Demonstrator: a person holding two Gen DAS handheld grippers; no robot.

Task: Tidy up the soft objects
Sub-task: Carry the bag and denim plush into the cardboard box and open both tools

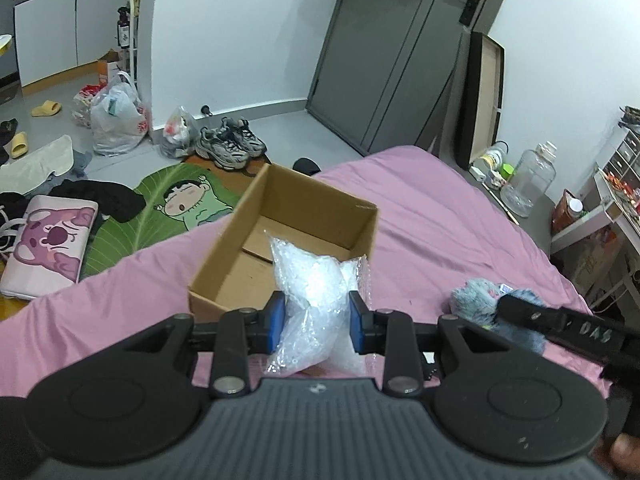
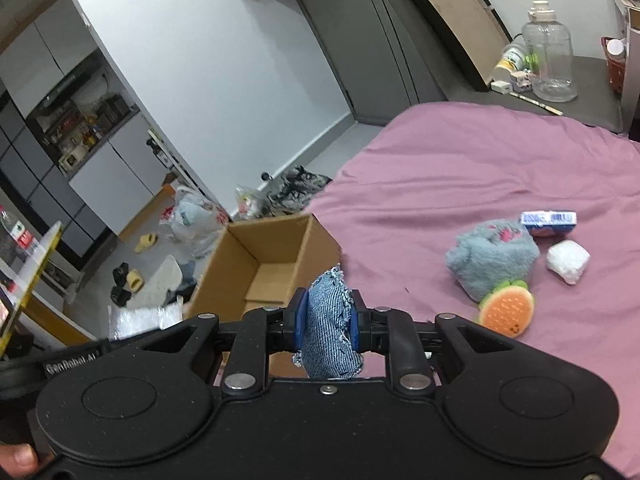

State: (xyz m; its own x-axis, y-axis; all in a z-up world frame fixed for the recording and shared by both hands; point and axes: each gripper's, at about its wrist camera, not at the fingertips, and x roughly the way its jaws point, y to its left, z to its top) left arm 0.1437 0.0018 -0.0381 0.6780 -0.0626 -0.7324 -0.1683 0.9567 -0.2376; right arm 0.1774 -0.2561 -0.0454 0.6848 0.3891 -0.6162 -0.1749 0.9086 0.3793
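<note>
An open cardboard box (image 1: pixel 280 236) stands on the pink bed; it also shows in the right wrist view (image 2: pixel 260 264). My left gripper (image 1: pixel 318 322) is shut on a clear bubble-wrap bag (image 1: pixel 316 300), held at the box's near edge. My right gripper (image 2: pixel 328 322) is shut on a blue denim pouch (image 2: pixel 328 332), held just right of the box. On the bed to the right lie a grey-blue plush (image 2: pixel 490 258), an orange round plush (image 2: pixel 506 314), a white wad (image 2: pixel 568 260) and a small blue packet (image 2: pixel 548 220).
The pink bed (image 1: pixel 440 216) ends at the far side. The floor beyond holds sneakers (image 1: pixel 230 146), plastic bags (image 1: pixel 116 120), a cartoon mat (image 1: pixel 168 204) and a pink case (image 1: pixel 48 244). A clear water jug (image 2: pixel 550 60) stands on the dark bedside surface.
</note>
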